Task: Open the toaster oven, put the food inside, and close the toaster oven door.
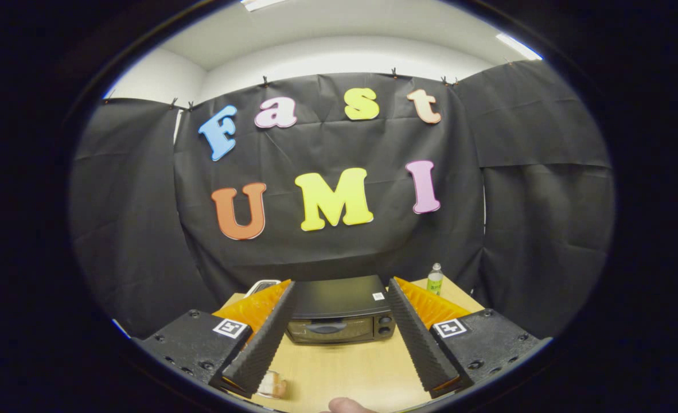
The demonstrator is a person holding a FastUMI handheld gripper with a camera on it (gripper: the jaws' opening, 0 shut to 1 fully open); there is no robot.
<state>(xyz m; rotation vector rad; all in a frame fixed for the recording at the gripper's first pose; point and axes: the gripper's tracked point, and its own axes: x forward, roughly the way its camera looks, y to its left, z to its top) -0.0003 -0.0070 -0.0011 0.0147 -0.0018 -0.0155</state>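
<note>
**Jaws released and holding nothing; toaster oven door closed**

Landmark for this report: the toaster oven [339, 310], a black unit standing on the light wooden tabletop [345, 373], toward its far side, close to the black cloth wall.

Gripper [339, 376]: the jaws are spread wide apart, with nothing between them but bare tabletop. The two ribbed black fingers [261, 344] run forward and converge toward the oven, one to each side of its front face. Their tips appear to reach the oven's upper corners, but whether they touch it or sit short of it cannot be told. Orange ribbed backing shows on the outer side of each finger.

Toaster oven: the door is closed. A handle runs across the glass front, and two round knobs sit one above the other at the right end of the front panel. A small white label is on the top surface near the right rear corner.

Food: a small pale item [273, 385] in what looks like clear wrapping lies on the tabletop well in front of the oven, partly hidden beside the base of the left finger. Its kind cannot be determined.

Other items: a small bottle [435, 279] with a green label stands upright behind and to the right of the oven. A white-edged object [260, 285] shows behind the oven's left rear corner, mostly covered. A fingertip [347, 406] of a person shows at the tabletop's near edge, in front of the oven.
</note>
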